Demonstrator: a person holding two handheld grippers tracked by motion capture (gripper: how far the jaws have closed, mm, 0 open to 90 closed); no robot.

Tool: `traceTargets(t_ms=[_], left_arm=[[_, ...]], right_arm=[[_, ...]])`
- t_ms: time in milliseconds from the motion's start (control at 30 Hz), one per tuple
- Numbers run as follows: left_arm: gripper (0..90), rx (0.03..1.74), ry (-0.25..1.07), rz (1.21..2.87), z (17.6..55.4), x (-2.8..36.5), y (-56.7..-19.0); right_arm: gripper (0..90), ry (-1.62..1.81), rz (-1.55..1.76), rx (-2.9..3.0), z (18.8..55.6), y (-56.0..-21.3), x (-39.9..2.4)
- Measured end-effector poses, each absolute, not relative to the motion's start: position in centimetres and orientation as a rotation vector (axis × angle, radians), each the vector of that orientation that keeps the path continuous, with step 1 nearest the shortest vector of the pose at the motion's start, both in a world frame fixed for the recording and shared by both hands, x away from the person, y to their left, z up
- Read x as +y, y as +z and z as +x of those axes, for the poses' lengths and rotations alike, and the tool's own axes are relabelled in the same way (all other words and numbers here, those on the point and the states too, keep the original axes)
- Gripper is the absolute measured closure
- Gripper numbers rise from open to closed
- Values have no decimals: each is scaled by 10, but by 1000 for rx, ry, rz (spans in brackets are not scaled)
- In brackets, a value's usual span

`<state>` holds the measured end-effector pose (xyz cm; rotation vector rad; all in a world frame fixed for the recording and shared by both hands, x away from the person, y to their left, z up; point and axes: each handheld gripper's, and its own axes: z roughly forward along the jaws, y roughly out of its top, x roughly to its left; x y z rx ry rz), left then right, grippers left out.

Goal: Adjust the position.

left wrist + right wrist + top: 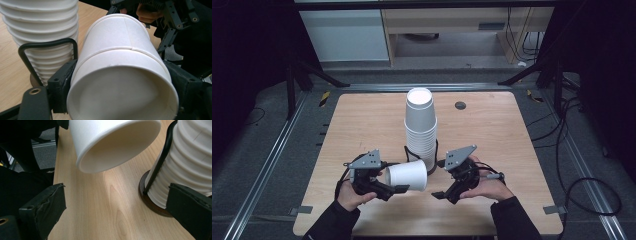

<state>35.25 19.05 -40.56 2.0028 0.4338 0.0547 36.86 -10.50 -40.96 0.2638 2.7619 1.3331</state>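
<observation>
Wooden table carries the inverted cup stack in its black wire holder; just in front of it, lifted on its side, a single paper cup is clamped by the left gripper; right gripper jaws wide apart, empty.

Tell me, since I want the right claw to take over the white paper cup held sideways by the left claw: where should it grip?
Grip the white paper cup near its open rim, which faces the right claw. Come in from the right, level with the table, with one jaw inside the mouth and one outside the wall. The left claw already clamps the narrow base end, so the rim end is probably the free one.
</observation>
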Motion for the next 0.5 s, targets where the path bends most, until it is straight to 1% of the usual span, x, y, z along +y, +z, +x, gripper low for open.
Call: traceTargets(t_ms=[133,500], left_arm=[[198,399,36,1989,353,187,-409],[199,340,-19,1986,351,174,-413]], right_arm=[[30,1387,280,2761,367,-415,-106],[34,1434,264,2797,370,-427,-91]])
